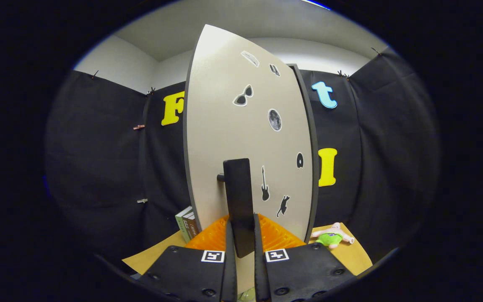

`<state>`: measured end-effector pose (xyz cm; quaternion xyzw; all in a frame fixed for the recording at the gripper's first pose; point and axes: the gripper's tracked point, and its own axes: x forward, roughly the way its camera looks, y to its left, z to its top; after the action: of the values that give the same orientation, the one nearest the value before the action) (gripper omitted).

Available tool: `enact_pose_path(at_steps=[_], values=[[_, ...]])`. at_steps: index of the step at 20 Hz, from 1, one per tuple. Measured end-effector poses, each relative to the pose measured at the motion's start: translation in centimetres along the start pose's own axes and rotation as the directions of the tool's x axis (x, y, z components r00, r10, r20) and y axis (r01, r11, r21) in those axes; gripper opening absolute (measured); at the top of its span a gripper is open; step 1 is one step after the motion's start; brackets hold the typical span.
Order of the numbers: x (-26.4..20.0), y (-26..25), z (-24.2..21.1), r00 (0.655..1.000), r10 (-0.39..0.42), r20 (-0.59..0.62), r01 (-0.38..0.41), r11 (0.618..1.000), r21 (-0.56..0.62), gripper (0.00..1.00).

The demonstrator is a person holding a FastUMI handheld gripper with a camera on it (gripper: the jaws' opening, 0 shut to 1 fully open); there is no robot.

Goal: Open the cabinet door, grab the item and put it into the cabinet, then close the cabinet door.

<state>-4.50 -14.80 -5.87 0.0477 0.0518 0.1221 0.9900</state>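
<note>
Black-draped booth, tan counter (350, 256). The gripper (241, 235) has its fingers clamped on the cabinet door (233, 138) handle (238, 201) (rigid, good purchase); the plush toy (332, 237), soft and light, waits beside the door.

The cabinet door (241, 138) hides the cabinet body and whatever lies behind it. The books (188, 224) show just one corner past the door's edge, their spine lettering too small to read. The handle (238, 201) runs down between the jaws, covering their inner faces. The small stickers (282, 205) are hard to make out.
</note>
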Motion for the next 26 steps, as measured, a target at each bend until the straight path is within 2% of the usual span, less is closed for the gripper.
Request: enact_pose_path(at_steps=[1,7,14,15,17,21,23,26], values=[[-0.5,-0.7,0.1,1.000,0.004,0.005,-0.004,1.000,0.002,0.23],[-2.9,-5.3,0.8,0.999,-0.036,0.008,0.036,0.999,-0.013,0.23],[-5.1,-12.0,2.2,0.984,-0.171,0.037,0.172,0.985,-0.027,0.22],[-5.2,-13.3,2.3,0.977,-0.207,0.049,0.209,0.977,-0.037,0.17],[-6.4,-14.8,3.3,0.971,-0.228,0.072,0.229,0.973,-0.013,0.16],[-8.1,-16.2,3.8,0.962,-0.253,0.106,0.253,0.967,0.014,0.16],[-8.7,-15.6,3.9,0.963,-0.248,0.110,0.250,0.968,-0.002,0.21],[-9.6,-14.1,4.6,0.961,-0.248,0.118,0.253,0.967,-0.028,0.19]])
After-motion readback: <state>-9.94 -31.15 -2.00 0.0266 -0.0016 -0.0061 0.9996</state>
